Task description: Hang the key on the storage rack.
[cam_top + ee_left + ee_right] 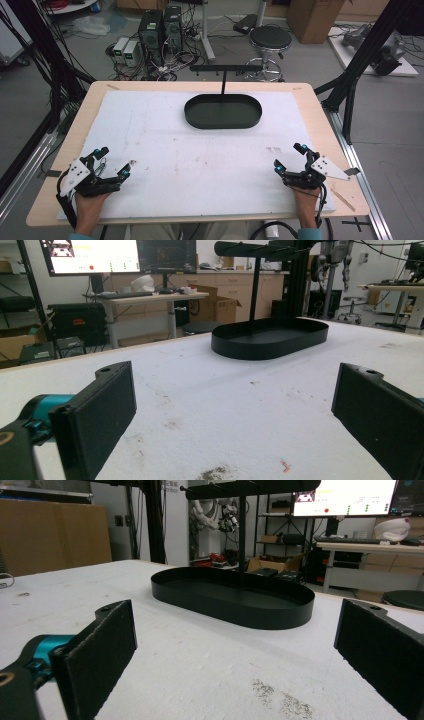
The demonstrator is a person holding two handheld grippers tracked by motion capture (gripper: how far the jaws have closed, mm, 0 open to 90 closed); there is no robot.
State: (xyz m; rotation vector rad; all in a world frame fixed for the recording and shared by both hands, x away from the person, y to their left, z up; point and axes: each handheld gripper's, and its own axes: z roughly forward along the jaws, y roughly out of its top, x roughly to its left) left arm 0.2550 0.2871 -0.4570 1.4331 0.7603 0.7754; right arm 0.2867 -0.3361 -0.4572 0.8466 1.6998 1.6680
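The person is resting both hands at the near edge of the table [320, 107], one at each corner, and nothing is being handled yet, so I am taking this for a starting pose with the work not yet begun. The left gripper [113, 162] is sitting low over the white mat [150, 130] with its jaws spread wide apart and nothing between them; the right gripper [289, 157] is doing the same at the other side, jaws wide and empty. Both are pointing toward the one black oval tray [192, 118], which is lying well apart from them at the far middle of the mat, empty as far as I can see, with a single black T-shaped stand [223, 80] rising from its far side. Counting up: two grippers, one tray, one stand, one mat, and no loose object on the mat that I can make out, only faint stains. The next move, I judge, is calling for a long reach forward to the tray or stand, both far from either hand.
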